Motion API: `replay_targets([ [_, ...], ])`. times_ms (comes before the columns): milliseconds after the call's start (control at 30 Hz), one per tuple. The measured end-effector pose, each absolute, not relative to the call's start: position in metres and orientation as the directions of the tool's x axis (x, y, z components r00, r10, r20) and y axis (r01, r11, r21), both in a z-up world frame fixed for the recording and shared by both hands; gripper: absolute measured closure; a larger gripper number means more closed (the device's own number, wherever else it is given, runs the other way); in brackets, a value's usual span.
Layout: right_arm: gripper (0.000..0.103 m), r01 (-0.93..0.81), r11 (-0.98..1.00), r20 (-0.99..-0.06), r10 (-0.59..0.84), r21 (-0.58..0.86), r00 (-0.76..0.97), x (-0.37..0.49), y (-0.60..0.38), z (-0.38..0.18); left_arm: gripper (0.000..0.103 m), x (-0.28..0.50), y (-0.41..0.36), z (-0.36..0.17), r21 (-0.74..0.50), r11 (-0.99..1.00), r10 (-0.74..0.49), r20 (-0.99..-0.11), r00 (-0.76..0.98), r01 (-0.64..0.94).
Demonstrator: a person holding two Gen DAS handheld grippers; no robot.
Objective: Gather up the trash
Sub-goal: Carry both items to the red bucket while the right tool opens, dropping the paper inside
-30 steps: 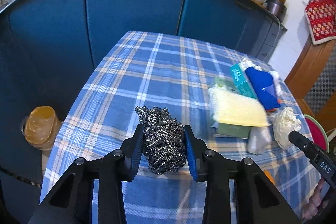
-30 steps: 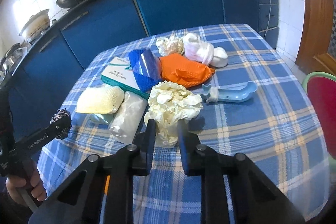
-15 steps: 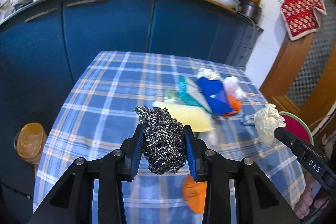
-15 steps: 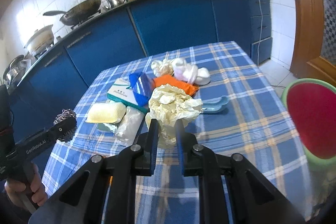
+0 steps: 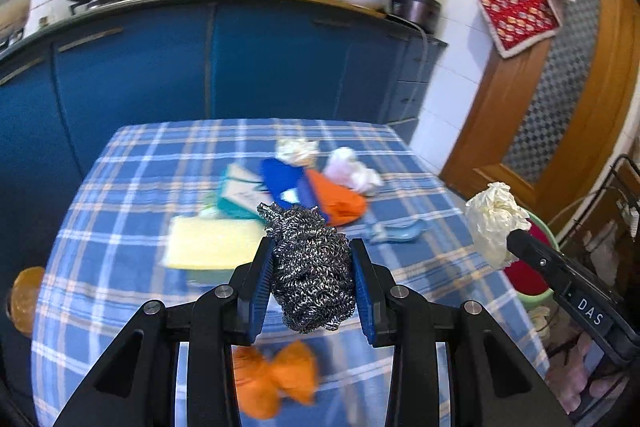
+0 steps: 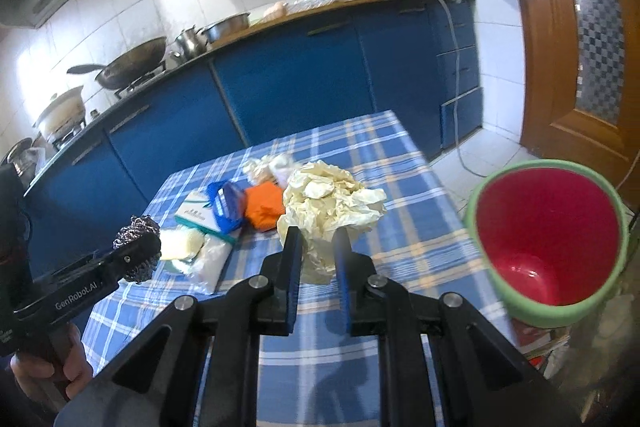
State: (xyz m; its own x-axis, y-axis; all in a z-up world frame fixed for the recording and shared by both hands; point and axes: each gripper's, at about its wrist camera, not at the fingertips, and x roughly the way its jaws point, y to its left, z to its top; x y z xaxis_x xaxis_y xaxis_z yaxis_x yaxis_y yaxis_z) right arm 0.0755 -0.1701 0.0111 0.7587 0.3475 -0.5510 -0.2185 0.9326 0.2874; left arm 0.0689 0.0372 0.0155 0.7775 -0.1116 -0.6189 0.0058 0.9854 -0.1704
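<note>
My left gripper (image 5: 312,259) is shut on a steel wool scourer (image 5: 312,267), held up above the near part of the checked table (image 5: 120,187). The same scourer (image 6: 136,251) shows at the left of the right wrist view. My right gripper (image 6: 318,247) is shut on a crumpled cream paper wad (image 6: 332,203), also lifted off the table; that wad (image 5: 496,223) hangs at the right of the left wrist view. A red bin with a green rim (image 6: 548,235) stands beside the table's right edge, its mouth facing up.
On the table lie a yellow sponge (image 5: 212,243), a teal box (image 5: 240,195), a blue packet (image 5: 284,183), an orange bag (image 5: 336,199), white wads (image 5: 352,171), a light blue scoop (image 5: 396,235) and an orange scrap (image 5: 276,383). Blue cabinets (image 5: 280,67) stand behind; a wooden door (image 5: 560,99) is on the right.
Both grippers have risen and swung to the right with their loads. The red bin has come fully into the right wrist view.
</note>
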Motion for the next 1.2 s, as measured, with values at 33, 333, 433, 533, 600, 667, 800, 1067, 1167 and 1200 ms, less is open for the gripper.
replay_targets([
  [33, 0.084, -0.21, 0.934, -0.548, 0.342, 0.29, 0.763, 0.075, -0.176, 0.013, 0.065, 0.071, 0.03, 0.017, -0.171, 0.985, -0.125, -0.618, 0.776, 0.022],
  [333, 0.084, -0.116, 0.949, -0.533, 0.263, 0.293, 0.805, 0.069, -0.224, 0.02, 0.065, 0.09, -0.025, 0.023, -0.178, 0.972, -0.23, -0.615, 0.755, 0.151],
  [433, 0.085, -0.078, 0.953, -0.536, 0.231, 0.292, 0.812, 0.069, -0.241, 0.018, 0.065, 0.097, -0.043, 0.024, -0.179, 0.967, -0.254, -0.615, 0.746, 0.182],
  [533, 0.084, -0.038, 0.956, -0.542, 0.198, 0.292, 0.817, 0.07, -0.259, 0.015, 0.065, 0.104, -0.061, 0.025, -0.181, 0.961, -0.278, -0.617, 0.736, 0.211],
  [600, 0.084, -0.011, 0.957, -0.548, 0.176, 0.29, 0.818, 0.07, -0.27, 0.013, 0.065, 0.107, -0.071, 0.023, -0.179, 0.957, -0.29, -0.621, 0.729, 0.229],
  [667, 0.084, 0.019, 0.957, -0.558, 0.153, 0.29, 0.816, 0.072, -0.281, 0.009, 0.065, 0.11, -0.08, 0.022, -0.175, 0.953, -0.303, -0.624, 0.72, 0.248],
  [800, 0.084, 0.068, 0.954, -0.578, 0.118, 0.291, 0.807, 0.074, -0.3, -0.001, 0.065, 0.118, -0.102, 0.019, -0.167, 0.944, -0.325, -0.633, 0.703, 0.285],
  [1067, 0.084, 0.154, 0.946, -0.625, 0.063, 0.287, 0.778, 0.082, -0.336, -0.021, 0.065, 0.134, -0.138, 0.011, -0.158, 0.926, -0.36, -0.647, 0.672, 0.344],
  [1167, 0.084, 0.177, 0.943, -0.645, 0.049, 0.281, 0.762, 0.087, -0.345, -0.029, 0.065, 0.138, -0.148, 0.008, -0.158, 0.919, -0.371, -0.652, 0.661, 0.36],
  [1200, 0.083, 0.187, 0.942, -0.652, 0.043, 0.279, 0.757, 0.089, -0.348, -0.032, 0.065, 0.14, -0.151, 0.007, -0.156, 0.917, -0.374, -0.655, 0.657, 0.366],
])
